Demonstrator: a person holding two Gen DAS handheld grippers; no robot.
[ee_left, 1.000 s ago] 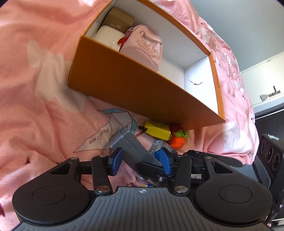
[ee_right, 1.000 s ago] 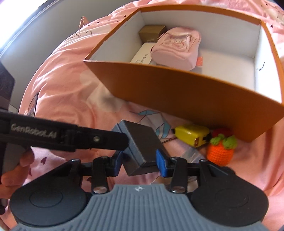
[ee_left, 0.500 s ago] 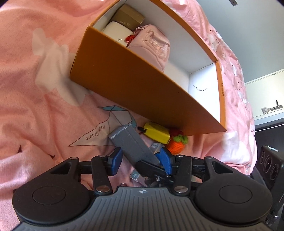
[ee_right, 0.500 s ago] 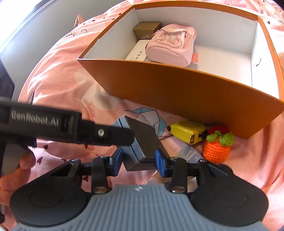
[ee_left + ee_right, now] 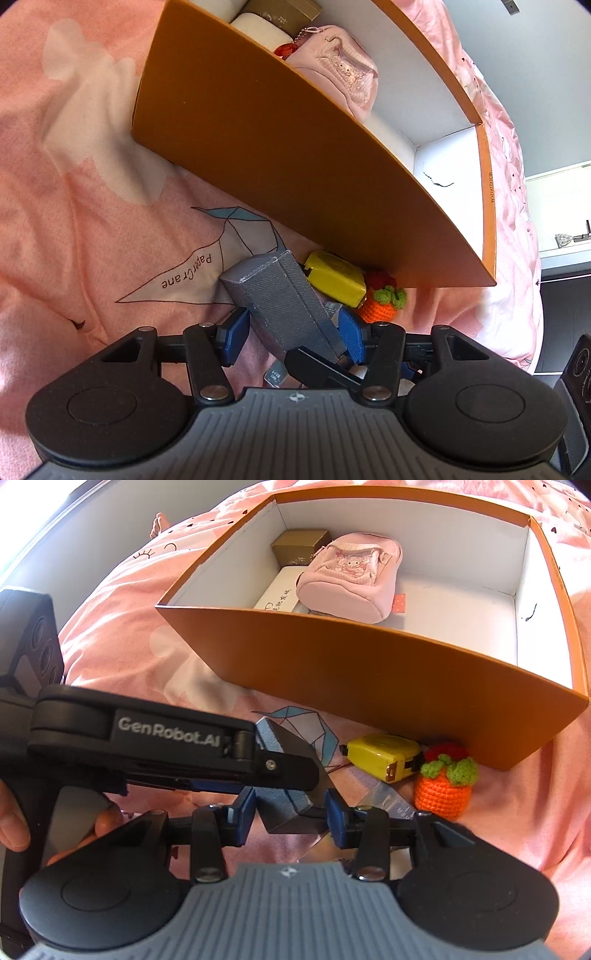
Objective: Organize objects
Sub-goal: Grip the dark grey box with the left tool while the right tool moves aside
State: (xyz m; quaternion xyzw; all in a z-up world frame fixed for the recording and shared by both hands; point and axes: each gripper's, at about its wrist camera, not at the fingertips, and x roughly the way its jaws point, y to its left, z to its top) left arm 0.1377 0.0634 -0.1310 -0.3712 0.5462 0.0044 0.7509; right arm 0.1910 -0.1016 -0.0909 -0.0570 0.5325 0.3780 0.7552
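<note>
A grey fabric-covered box point(image 5: 291, 808) is tilted up off the pink bedspread, with my right gripper point(image 5: 291, 810) shut on its near end. My left gripper point(image 5: 293, 338) straddles the same grey box point(image 5: 280, 299); its jaws are opening and the blue pads point(image 5: 236, 334) stand a little off the box's sides. In the right wrist view, the left gripper's black finger point(image 5: 288, 768) crosses over the box from the left. Behind stands the orange box point(image 5: 369, 672), holding a pink mini backpack point(image 5: 351, 587), a gold box point(image 5: 299, 546) and a white case point(image 5: 280, 594).
A yellow tape measure point(image 5: 384, 757), a crocheted orange fruit point(image 5: 443, 790) and a silver foil packet point(image 5: 384, 797) lie on the bedspread against the orange box's front wall. A hand point(image 5: 14, 827) holds the left gripper's handle. Dark furniture point(image 5: 569, 314) stands beyond the bed's right edge.
My left gripper has dropped closer to the grey box and its pads have spread wider. In the right wrist view its finger now lies lower across the box. The right gripper has kept still.
</note>
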